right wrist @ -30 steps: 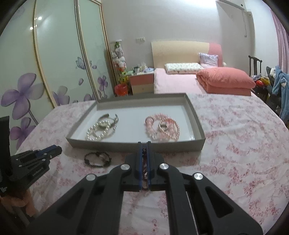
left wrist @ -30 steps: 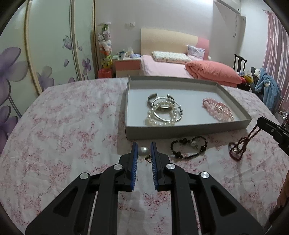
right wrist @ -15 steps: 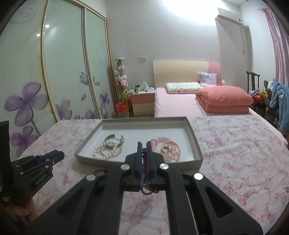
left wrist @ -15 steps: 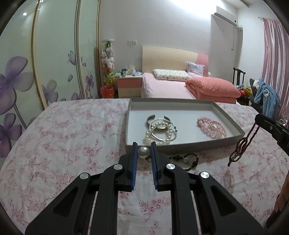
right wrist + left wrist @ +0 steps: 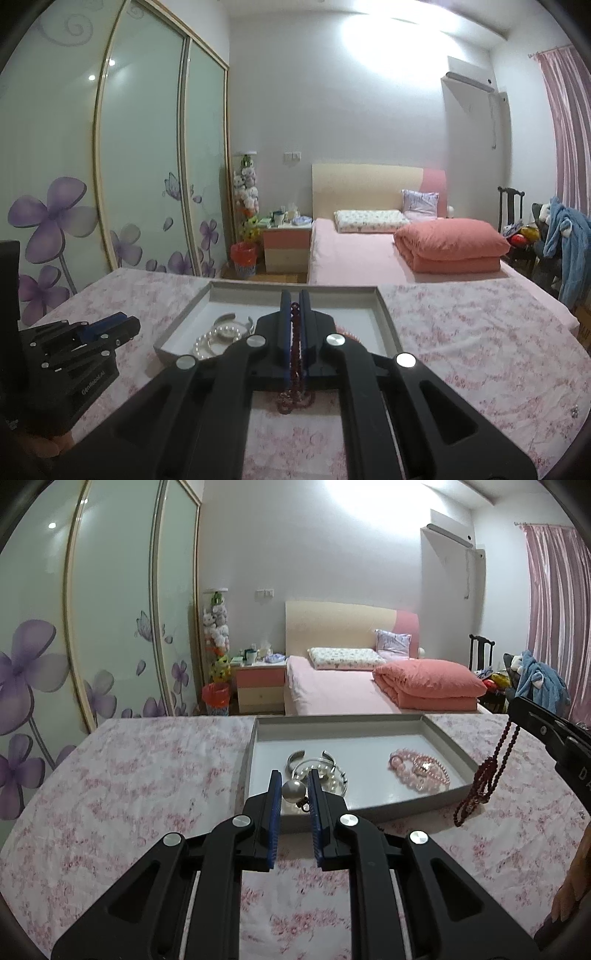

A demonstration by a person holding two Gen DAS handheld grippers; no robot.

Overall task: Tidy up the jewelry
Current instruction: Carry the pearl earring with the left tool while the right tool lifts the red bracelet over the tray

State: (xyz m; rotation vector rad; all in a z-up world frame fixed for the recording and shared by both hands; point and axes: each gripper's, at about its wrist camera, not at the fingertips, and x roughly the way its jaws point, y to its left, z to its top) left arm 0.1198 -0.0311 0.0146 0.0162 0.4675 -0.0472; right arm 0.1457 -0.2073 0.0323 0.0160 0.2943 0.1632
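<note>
My left gripper (image 5: 294,775) is shut on a large pearl earring (image 5: 293,791), held above the near wall of the grey tray (image 5: 369,806). In the tray lie a pearl bracelet with silver bangles (image 5: 325,771) and pink bead bracelets (image 5: 419,771). My right gripper (image 5: 294,295) is shut on a dark red bead necklace (image 5: 295,354) that hangs down below its fingers; in the left wrist view the necklace (image 5: 487,779) dangles at the tray's right end. The right wrist view also shows the tray (image 5: 384,314) and the left gripper (image 5: 110,326) at the left.
The tray sits on a table with a pink floral cloth (image 5: 129,775). Behind it stand a pink bed (image 5: 351,686), a nightstand (image 5: 258,686) and sliding wardrobe doors (image 5: 110,627). A chair with clothes (image 5: 532,679) is at the right.
Both grippers have risen and tilted up, carrying the earring and the red necklace off the cloth. The black bead bracelet in front of the tray has dropped out of sight behind the left fingers.
</note>
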